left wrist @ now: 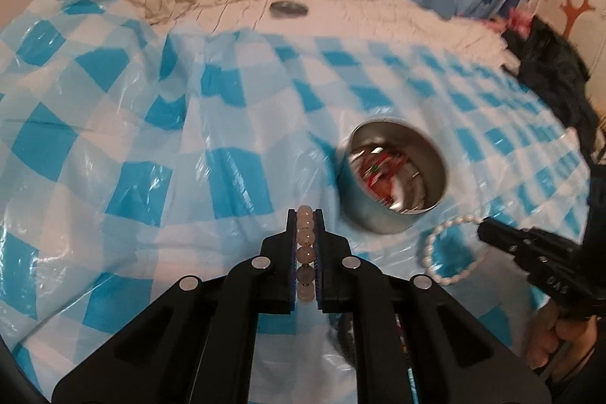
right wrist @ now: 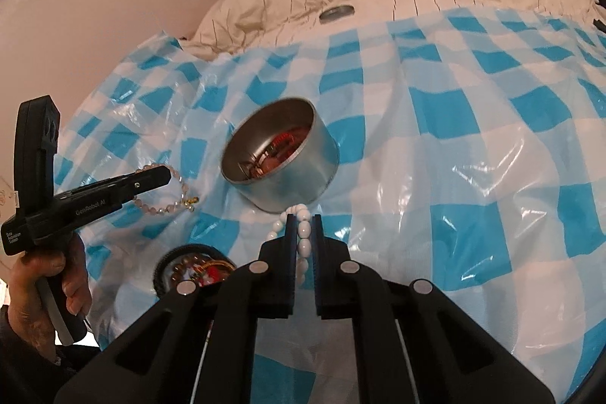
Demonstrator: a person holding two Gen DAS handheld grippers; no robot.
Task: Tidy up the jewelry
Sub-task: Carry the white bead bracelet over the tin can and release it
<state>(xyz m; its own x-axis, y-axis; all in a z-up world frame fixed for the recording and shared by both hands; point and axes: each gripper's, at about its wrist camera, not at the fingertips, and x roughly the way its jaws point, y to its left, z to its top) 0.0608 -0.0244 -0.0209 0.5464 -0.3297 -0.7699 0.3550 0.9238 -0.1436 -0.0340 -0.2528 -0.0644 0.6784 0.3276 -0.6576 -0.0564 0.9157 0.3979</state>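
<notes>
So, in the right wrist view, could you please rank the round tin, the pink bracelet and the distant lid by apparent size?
1. Round tin.
2. Pink bracelet.
3. Lid, though it lies farther away, so unsure.

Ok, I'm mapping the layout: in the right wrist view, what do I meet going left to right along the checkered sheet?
Left gripper → pink bead bracelet → round metal tin → white bead bracelet in the right gripper.

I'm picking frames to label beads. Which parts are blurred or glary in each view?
Left wrist view: the round tin and far right edge smear with motion blur, while the pink bracelet stays sharp. Right wrist view: mostly sharp; glare streaks the checked plastic sheet; the white bracelet is crisp.
</notes>
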